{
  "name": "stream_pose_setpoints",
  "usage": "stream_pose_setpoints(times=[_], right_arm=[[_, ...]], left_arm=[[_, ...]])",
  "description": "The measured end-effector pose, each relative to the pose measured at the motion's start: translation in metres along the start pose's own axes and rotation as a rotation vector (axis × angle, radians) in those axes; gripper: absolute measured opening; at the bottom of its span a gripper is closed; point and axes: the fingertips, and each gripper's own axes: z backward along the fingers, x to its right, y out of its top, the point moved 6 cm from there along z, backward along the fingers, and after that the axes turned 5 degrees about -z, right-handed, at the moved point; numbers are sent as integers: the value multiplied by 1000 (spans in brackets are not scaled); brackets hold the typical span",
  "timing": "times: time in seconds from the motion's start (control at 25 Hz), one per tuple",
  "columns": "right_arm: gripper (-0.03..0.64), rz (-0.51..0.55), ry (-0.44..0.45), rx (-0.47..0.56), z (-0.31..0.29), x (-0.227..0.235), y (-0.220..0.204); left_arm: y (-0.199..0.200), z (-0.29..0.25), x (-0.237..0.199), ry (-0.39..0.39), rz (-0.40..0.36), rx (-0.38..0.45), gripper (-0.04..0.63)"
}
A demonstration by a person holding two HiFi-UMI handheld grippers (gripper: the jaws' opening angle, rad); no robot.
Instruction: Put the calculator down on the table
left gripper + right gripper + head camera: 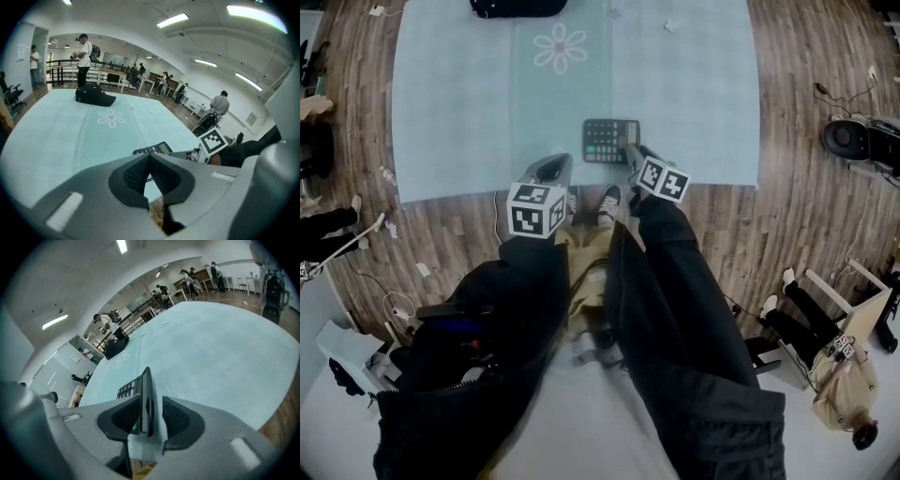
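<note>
Pale teal cloth covers the table, and the calculator lies flat near its front edge. Only the right gripper view shows the right gripper spread, a gap beside the calculator's edge. The left gripper is pressed together, empty. The floor is wood plank, and a black cap sits at the table's far end.

steep overhead, two jaw-level — shared table

No text, brand or number can be read. The calculator keys and display are too small to make out, each marker cube bears only black-and-white square patterns, and the white wall sheet in the left gripper view is blurred
</note>
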Motion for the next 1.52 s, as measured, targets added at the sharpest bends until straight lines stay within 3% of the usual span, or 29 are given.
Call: stream_pose_setpoints(times=[0.16, 0.36, 0.56, 0.64, 0.88, 1.2, 1.52], right_arm=[[164, 1, -46, 103, 32, 2, 10], [151, 141, -36, 258, 86, -25, 41], [19, 254, 1, 424, 144, -76, 66], [0, 313, 35, 488, 164, -101, 77], [0, 484, 112, 609, 204, -162, 111], [0, 629, 140, 711, 245, -215, 128], [0, 776, 76, 894, 284, -250, 141]], left_arm=[[14, 4, 6, -12, -10, 46, 0], [45, 9, 19, -38, -44, 126, 0], [80, 32, 38, -67, -85, 230, 0], [96, 40, 47, -83, -107, 277, 0], [145, 56, 69, -122, -168, 402, 0], [184, 87, 87, -122, -234, 512, 0], [209, 107, 101, -92, -337, 595, 0]])
